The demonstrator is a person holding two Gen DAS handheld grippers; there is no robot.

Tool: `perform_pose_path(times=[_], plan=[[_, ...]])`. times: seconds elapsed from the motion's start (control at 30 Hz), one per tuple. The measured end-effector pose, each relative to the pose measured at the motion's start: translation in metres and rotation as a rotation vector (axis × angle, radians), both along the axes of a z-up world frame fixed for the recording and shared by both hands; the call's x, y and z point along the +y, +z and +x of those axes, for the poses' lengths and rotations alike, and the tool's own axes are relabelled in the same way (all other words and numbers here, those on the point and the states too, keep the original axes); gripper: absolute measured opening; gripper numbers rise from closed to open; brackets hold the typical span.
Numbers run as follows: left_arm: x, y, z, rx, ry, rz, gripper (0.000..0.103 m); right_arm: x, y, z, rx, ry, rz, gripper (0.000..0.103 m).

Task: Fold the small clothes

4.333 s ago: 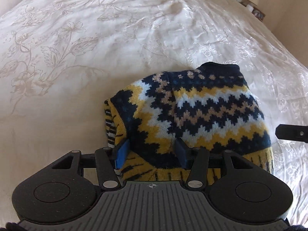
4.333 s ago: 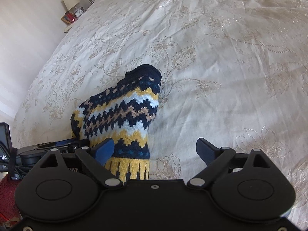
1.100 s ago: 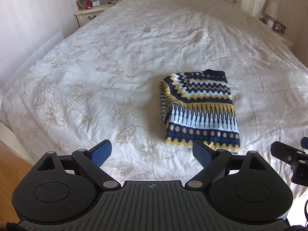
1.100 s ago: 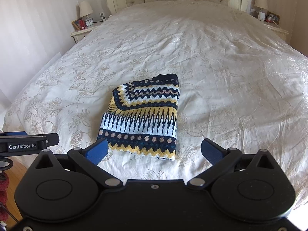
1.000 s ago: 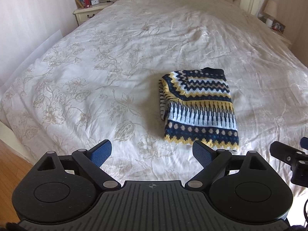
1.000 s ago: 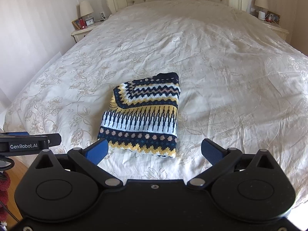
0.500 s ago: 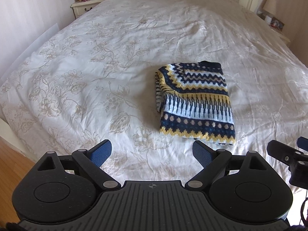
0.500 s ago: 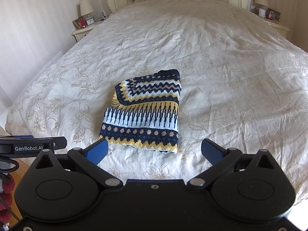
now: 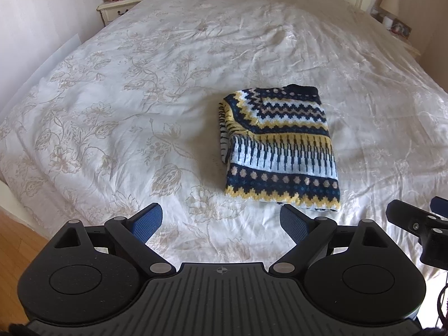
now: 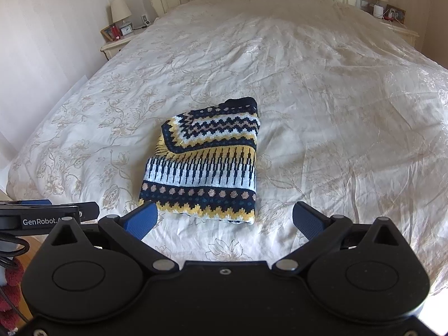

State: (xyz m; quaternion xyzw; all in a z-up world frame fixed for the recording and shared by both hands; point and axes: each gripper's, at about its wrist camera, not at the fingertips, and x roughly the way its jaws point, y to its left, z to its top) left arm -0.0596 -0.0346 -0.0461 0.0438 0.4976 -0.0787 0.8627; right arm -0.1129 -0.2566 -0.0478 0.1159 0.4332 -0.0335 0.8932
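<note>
Your left hand-held gripper (image 9: pixel 221 221) and right hand-held gripper (image 10: pixel 224 218) both hold their blue pads wide apart, gripping nothing. You can see the navy, yellow and white patterned knit sweater (image 9: pixel 280 145) lying as a compact rectangle, centre-right in the left view and centre in the right view, just beyond both sets of pads. Judged from that shape, the folding looks finished; only its left edge shows loose layers to tidy. Around it the cream floral bedspread (image 9: pixel 126 98) lies bare on every side, with the wooden floor (image 9: pixel 16 240) and bed edge at lower left.
</note>
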Motion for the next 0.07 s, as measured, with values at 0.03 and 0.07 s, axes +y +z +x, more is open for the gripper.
perform_pose_path(times=[0.03, 0.07], plan=[[-0.0012, -0.0006, 0.0012, 0.004, -0.003, -0.003, 0.091, -0.0015, -0.0009, 0.0012, 0.003, -0.002, 0.002, 0.102], [-0.0024, -0.0012, 0.0023, 0.007, -0.006, -0.005, 0.091, -0.0029, -0.0016, 0.0025, 0.005, -0.002, 0.004, 0.102]])
